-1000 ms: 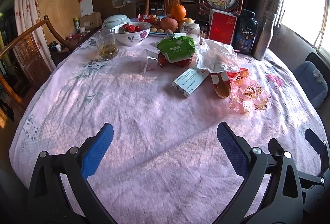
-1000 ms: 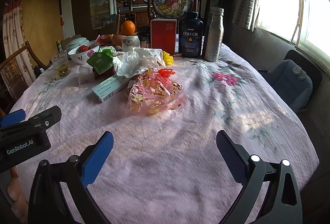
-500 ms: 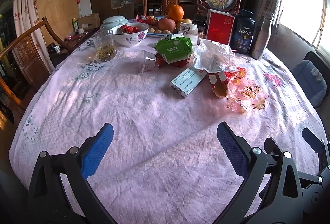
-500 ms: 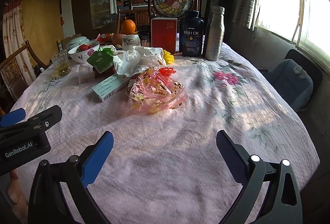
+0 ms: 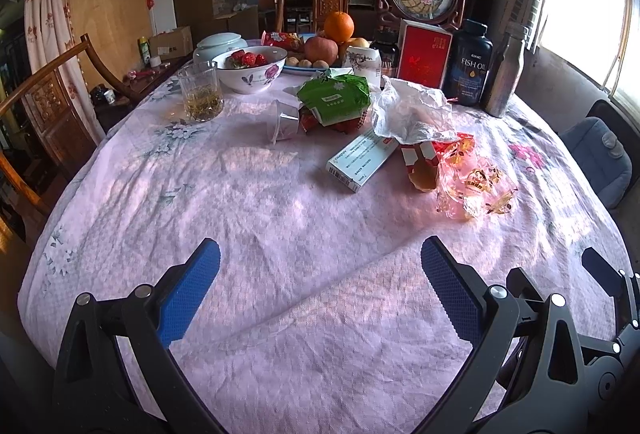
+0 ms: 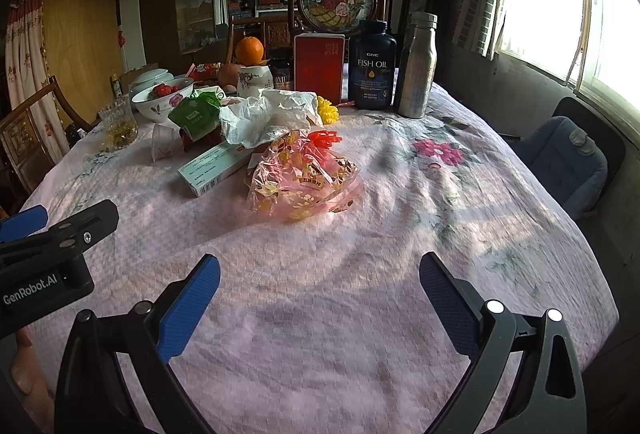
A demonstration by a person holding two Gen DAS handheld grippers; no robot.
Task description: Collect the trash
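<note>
Trash lies mid-table on the pink cloth: a clear pink candy bag (image 5: 476, 190) (image 6: 304, 180), a crumpled white plastic bag (image 5: 412, 110) (image 6: 268, 114), a white carton (image 5: 362, 156) (image 6: 214, 166), a green wrapper (image 5: 334, 96) (image 6: 196, 114), a tipped clear cup (image 5: 285, 120) (image 6: 162, 142) and a red-white paper cone (image 5: 420, 164). My left gripper (image 5: 320, 290) is open and empty above the near cloth, well short of the trash. My right gripper (image 6: 320, 294) is open and empty, the candy bag just ahead. The left gripper shows at the left of the right wrist view (image 6: 48, 254).
At the back stand a strawberry bowl (image 5: 250, 68), a glass of tea (image 5: 200, 92), a fruit plate with an orange (image 5: 338, 26), a red box (image 5: 426, 54), a fish oil bottle (image 6: 372, 64) and a steel bottle (image 6: 416, 66). A wooden chair (image 5: 48, 82) stands left, a blue cushioned seat (image 6: 568, 158) right.
The left wrist view has shifted slightly, so the objects sit a little lower and left in frame. Both grippers stay open; nothing was taken hold of.
</note>
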